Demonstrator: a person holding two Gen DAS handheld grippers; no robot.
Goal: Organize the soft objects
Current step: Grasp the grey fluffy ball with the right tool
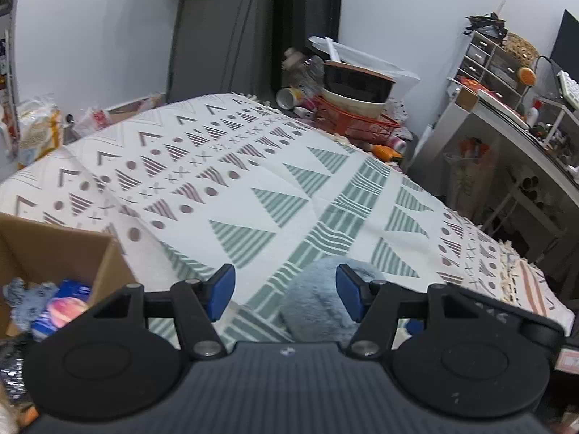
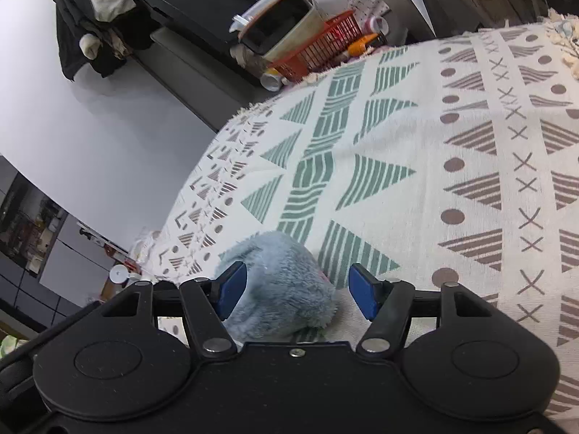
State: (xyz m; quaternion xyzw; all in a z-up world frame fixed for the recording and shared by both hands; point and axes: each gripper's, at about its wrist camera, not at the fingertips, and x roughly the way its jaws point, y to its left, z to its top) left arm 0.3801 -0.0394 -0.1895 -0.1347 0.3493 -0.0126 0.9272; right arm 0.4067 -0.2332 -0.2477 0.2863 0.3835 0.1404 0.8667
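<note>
A fluffy light-blue plush toy (image 1: 318, 300) lies on the patterned cloth (image 1: 253, 181) that covers the table. My left gripper (image 1: 286, 291) is open, with the plush close to its right blue pad. In the right wrist view the same plush (image 2: 286, 285) sits between the blue pads of my right gripper (image 2: 296, 289), nearer the left pad; the jaws stand wide apart and do not squeeze it. A cardboard box (image 1: 54, 249) at the left holds several soft items, among them a grey-blue cloth and a pink-orange ball.
Beyond the table's far edge stand an orange wire basket (image 1: 358, 123) with a stacked bowl and bin, and bottles. A cluttered desk with drawers (image 1: 506, 83) is at the right. Dark clothes (image 2: 90, 18) hang on the wall.
</note>
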